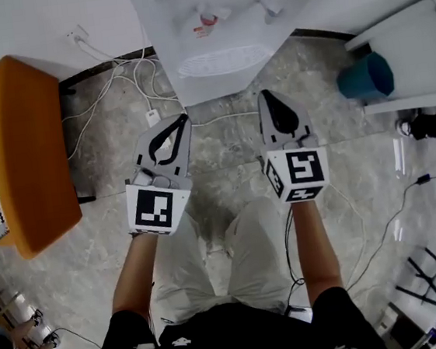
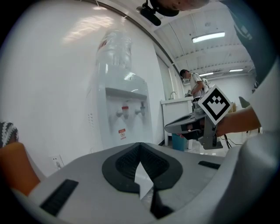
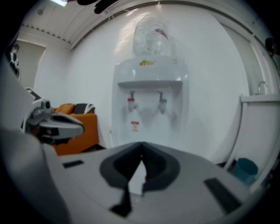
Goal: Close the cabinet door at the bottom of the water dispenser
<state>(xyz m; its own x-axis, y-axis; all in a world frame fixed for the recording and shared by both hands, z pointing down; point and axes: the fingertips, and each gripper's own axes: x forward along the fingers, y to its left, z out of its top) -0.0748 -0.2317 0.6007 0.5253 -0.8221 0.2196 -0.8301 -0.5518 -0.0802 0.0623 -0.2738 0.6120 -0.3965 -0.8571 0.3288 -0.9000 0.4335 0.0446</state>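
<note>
Grip is absent on both sides: the left gripper is shown with its jaws brought together at the tips and nothing between them, and the right gripper is likewise closed and empty. Both are held side by side, pointed toward the far wall, near the water dispenser but not touching it. The dispenser is found straight ahead, against that wall. Its cabinet door, at the bottom, is hidden behind the gripper bodies in both gripper views. In the head view no door leaf is seen standing out over the floor in front of the base. The closing is therefore judged done or nearly so, though the latch cannot be checked. If the door is found ajar, one closed gripper would have to be lowered to the bottom front and pushed flat toward the far wall; no grasp is needed.

On top of the dispenser a clear bottle is seated; its water level cannot be read. A drip tray is seen below the taps, with nothing on it. To the right, a teal bin is set by a white table; its contents cannot be made out. To the left, an orange chair and loose cables are seen.
</note>
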